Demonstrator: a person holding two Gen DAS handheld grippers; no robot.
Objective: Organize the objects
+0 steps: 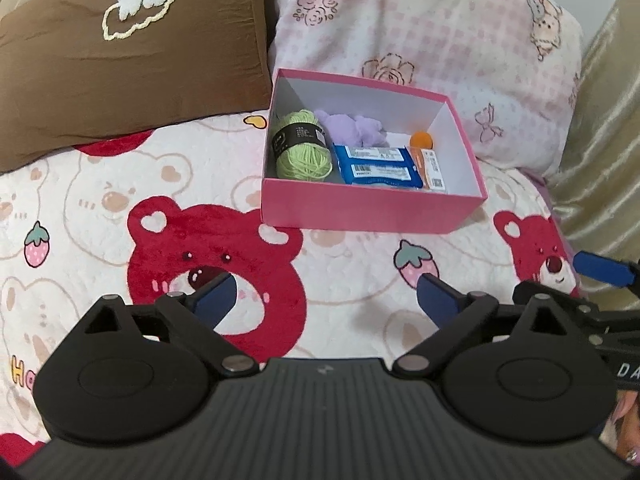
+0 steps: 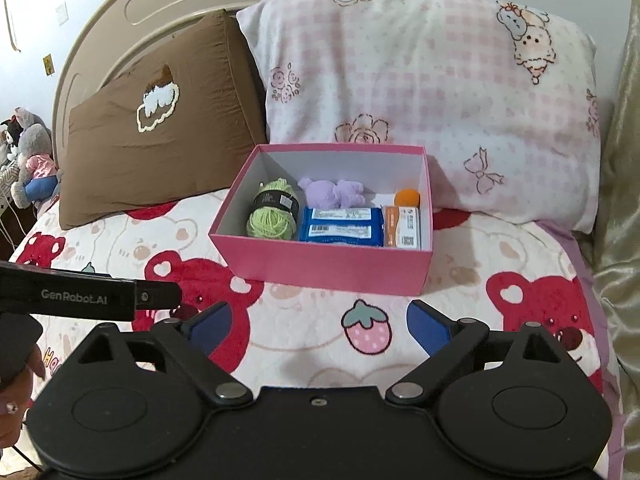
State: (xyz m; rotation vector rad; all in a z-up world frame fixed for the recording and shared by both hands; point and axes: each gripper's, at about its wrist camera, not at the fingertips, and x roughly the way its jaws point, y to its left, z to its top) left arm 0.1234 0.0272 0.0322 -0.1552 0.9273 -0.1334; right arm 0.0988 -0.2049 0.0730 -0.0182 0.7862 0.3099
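Observation:
A pink box (image 1: 360, 208) (image 2: 320, 268) sits on the bed in front of the pillows. Inside lie a green yarn ball (image 1: 302, 146) (image 2: 274, 216), a purple plush toy (image 1: 356, 128) (image 2: 334, 192), two blue packets (image 1: 378, 166) (image 2: 342, 226), an orange-and-white packet (image 1: 432, 170) (image 2: 402, 226) and an orange ball (image 1: 422, 140) (image 2: 406, 198). My left gripper (image 1: 324, 298) is open and empty, low over the blanket in front of the box. My right gripper (image 2: 318, 328) is open and empty, also in front of the box.
The bear-print blanket (image 1: 100, 208) (image 2: 500, 272) covers the bed. A brown pillow (image 1: 120, 60) (image 2: 160, 128) and a pink pillow (image 1: 440, 40) (image 2: 420, 80) stand behind the box. Stuffed toys (image 2: 30, 160) sit at the far left. The right gripper's blue finger (image 1: 604, 268) shows at the left view's right edge.

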